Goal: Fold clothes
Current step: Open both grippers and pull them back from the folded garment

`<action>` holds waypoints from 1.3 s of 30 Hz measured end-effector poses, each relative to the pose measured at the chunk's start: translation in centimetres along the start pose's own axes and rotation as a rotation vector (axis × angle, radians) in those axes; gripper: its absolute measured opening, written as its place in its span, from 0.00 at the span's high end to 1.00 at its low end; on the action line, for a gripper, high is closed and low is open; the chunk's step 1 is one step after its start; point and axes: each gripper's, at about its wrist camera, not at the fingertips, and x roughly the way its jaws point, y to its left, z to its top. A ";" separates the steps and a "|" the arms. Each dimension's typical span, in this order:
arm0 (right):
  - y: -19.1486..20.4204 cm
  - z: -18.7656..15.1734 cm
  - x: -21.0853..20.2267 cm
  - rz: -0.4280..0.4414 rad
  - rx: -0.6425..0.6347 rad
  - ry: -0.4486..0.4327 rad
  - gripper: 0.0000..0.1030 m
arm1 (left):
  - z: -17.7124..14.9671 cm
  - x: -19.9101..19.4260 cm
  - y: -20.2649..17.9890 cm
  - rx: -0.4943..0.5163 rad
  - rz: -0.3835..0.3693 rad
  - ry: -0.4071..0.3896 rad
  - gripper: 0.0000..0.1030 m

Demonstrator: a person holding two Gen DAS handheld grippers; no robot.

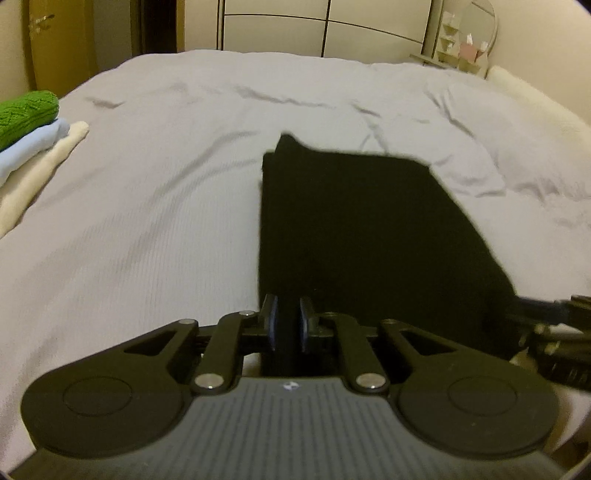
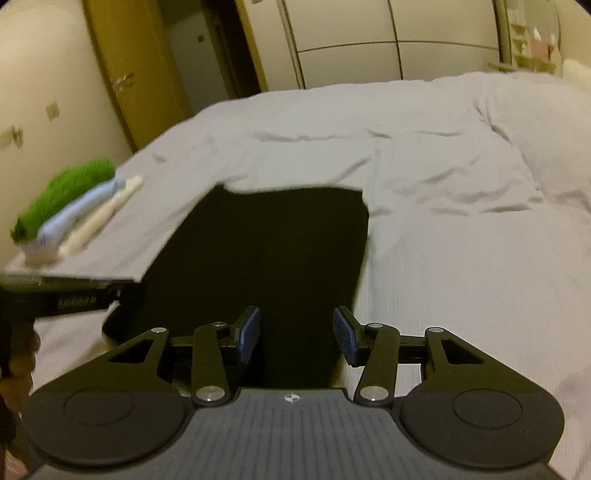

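A black garment (image 1: 369, 229) lies folded into a long rectangle on the pale grey bed (image 1: 147, 206). It also shows in the right wrist view (image 2: 266, 254). My left gripper (image 1: 287, 325) is shut on the garment's near edge at its left corner. My right gripper (image 2: 296, 338) is open, its pads either side of the garment's near edge toward the right corner, holding nothing. The left gripper also shows at the left of the right wrist view (image 2: 66, 299), and the right gripper at the right edge of the left wrist view (image 1: 554, 332).
A stack of folded clothes (image 1: 26, 144), green on light blue on cream, sits at the bed's left edge and also shows in the right wrist view (image 2: 74, 210). A wardrobe (image 1: 325, 29) stands beyond the bed, a wooden door (image 2: 122, 66) at left, a pillow (image 1: 535, 99) at right.
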 end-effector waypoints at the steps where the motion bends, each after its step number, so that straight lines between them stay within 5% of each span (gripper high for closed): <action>1: -0.1 -0.5 0.5 0.003 0.007 0.015 0.50 | -0.3 0.1 -0.2 0.005 0.012 -0.001 0.90; 7: -0.8 -2.6 2.8 0.019 0.043 0.092 0.47 | -0.8 -1.2 -1.7 0.021 0.079 -0.016 0.89; 12: -0.4 -2.1 -0.1 0.012 0.045 0.069 0.43 | -1.0 -4.2 -2.1 -0.042 0.093 -0.016 0.73; 15: -0.1 -2.1 -2.2 0.008 0.047 0.049 0.34 | -1.7 -5.2 -2.5 -0.066 0.100 0.009 0.71; 19: 0.5 -2.0 -4.4 -0.020 0.040 0.037 0.13 | -2.8 -7.2 -3.6 -0.076 0.112 0.019 0.52; 23: 0.6 -2.1 -6.3 -0.041 0.056 0.049 0.13 | -3.8 -9.7 -5.1 -0.067 0.135 0.004 0.47; 25: 0.5 -2.3 -7.2 -0.059 0.072 0.052 0.13 | -4.3 -11.1 -5.9 -0.060 0.147 -0.011 0.36; 30: 0.6 -3.0 -10.1 -0.085 0.065 0.038 0.11 | -5.4 -14.1 -7.8 -0.037 0.162 -0.041 0.33; 31: 0.5 -3.1 -10.6 -0.086 0.065 0.032 0.01 | -5.6 -14.7 -8.2 -0.032 0.164 -0.047 0.31; 39: 0.9 -3.9 -14.2 -0.075 0.050 -0.022 0.00 | -6.9 -18.1 -9.6 -0.023 0.187 -0.082 0.24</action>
